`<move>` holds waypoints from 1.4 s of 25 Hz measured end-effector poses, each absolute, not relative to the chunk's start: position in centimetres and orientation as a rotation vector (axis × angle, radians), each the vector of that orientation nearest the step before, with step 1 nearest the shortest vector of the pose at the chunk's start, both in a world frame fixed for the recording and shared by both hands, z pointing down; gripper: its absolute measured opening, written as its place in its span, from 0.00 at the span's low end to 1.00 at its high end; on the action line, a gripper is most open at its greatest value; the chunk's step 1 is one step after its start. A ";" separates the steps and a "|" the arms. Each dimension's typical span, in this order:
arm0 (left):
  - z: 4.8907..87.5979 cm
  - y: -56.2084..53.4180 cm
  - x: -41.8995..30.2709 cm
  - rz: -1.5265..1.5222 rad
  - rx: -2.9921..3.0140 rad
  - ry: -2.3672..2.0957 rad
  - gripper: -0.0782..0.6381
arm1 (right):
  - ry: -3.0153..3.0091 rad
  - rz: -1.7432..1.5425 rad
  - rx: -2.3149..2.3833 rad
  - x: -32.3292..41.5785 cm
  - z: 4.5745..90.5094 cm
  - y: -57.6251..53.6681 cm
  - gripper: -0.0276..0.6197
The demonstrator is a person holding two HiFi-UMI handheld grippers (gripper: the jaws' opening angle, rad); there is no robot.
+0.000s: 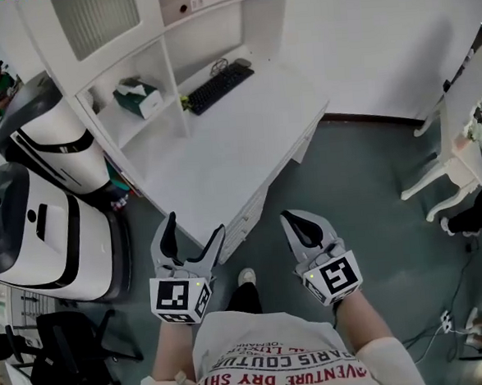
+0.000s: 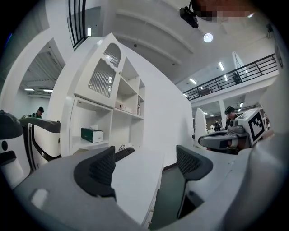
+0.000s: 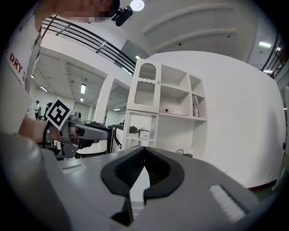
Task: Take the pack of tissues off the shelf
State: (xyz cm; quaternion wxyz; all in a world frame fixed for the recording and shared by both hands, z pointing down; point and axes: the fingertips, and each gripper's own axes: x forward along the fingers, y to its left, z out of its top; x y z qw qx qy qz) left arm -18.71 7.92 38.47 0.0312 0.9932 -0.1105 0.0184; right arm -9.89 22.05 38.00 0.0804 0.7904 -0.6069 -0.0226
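Observation:
The pack of tissues [image 1: 138, 97], a green and white box, lies in the lower left compartment of the white shelf unit [image 1: 123, 39] behind the white desk [image 1: 221, 148]. The tissue pack [image 2: 92, 134] appears far ahead in the left gripper view, and small as the tissue pack [image 3: 144, 134] in the right gripper view. My left gripper [image 1: 195, 225] hovers over the desk's near corner, open and holding nothing [image 2: 146, 164]. My right gripper [image 1: 294, 220] hangs beside it over the floor, its jaws shut on nothing [image 3: 143, 169]. Both are well short of the shelf.
A black keyboard [image 1: 219, 88] lies at the back of the desk, right of the tissue compartment. White and black machines [image 1: 52, 143] stand left of the desk. A white chair [image 1: 459, 131] is at the right, and a black chair [image 1: 67, 348] at the lower left.

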 end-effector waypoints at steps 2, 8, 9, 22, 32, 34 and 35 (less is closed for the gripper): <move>38.3 5.4 -16.3 0.058 3.048 -0.364 0.70 | -1.829 -0.057 2.346 -7.3 37.8 19.4 0.05; 38.7 -2.9 -10.4 0.119 3.030 -0.513 0.70 | -1.900 -0.035 2.267 -0.5 37.8 11.0 0.05; 39.0 -4.1 -9.8 0.136 3.024 -0.544 0.70 | -1.910 -0.030 2.254 0.3 38.1 9.7 0.05; 39.9 -12.8 -5.7 0.206 2.946 -0.827 0.70 | -2.091 -0.063 2.088 7.7 38.7 -2.3 0.05; 39.7 -16.4 -2.8 0.141 2.805 -1.185 0.70 | -2.353 -0.118 1.749 10.2 38.7 -9.5 0.05; 39.5 -17.3 -2.1 0.128 2.781 -1.267 0.70 | -2.394 -0.127 1.694 11.1 38.5 -10.9 0.05; 39.5 -17.7 -1.7 0.126 2.769 -1.302 0.70 | -2.409 -0.126 1.676 11.7 38.5 -11.5 0.05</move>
